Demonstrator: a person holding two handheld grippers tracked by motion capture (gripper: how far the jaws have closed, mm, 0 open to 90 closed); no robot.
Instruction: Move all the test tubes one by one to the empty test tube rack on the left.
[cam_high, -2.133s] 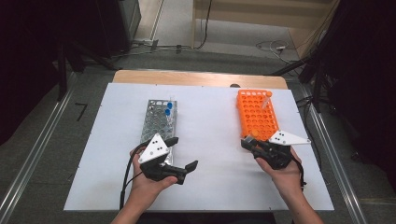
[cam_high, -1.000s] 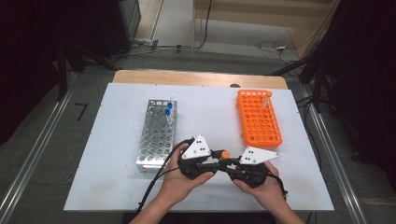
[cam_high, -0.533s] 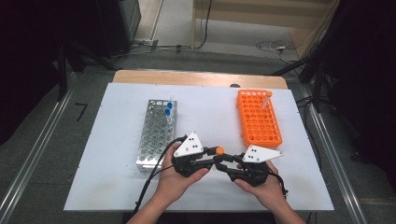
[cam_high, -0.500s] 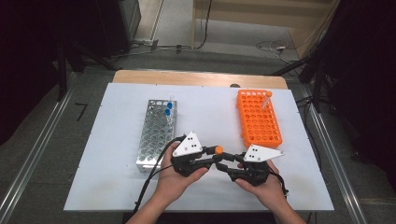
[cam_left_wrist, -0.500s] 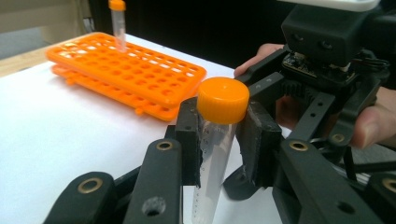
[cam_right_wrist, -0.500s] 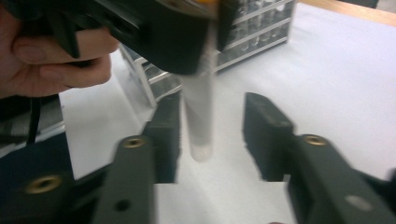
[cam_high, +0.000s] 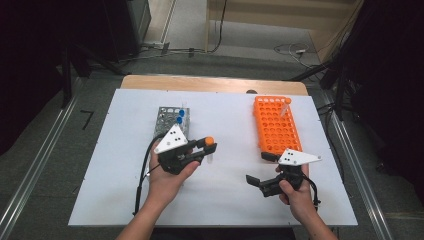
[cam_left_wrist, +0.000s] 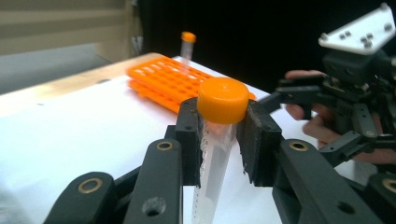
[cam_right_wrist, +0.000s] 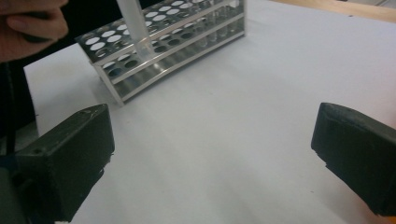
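Probably a lab, orange tube rack (cam_high: 276, 126), metal tube rack (cam_high: 169, 121), white table (cam_high: 115, 165)

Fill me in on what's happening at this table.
A person works with a hand-held gripper in each hand. The left hand-held gripper is shut on a clear tube with an orange cap, carried between the metal rack and the orange rack. The right hand-held gripper has just been opening and has nothing between its pads. One more orange-capped tube stands in the orange rack.
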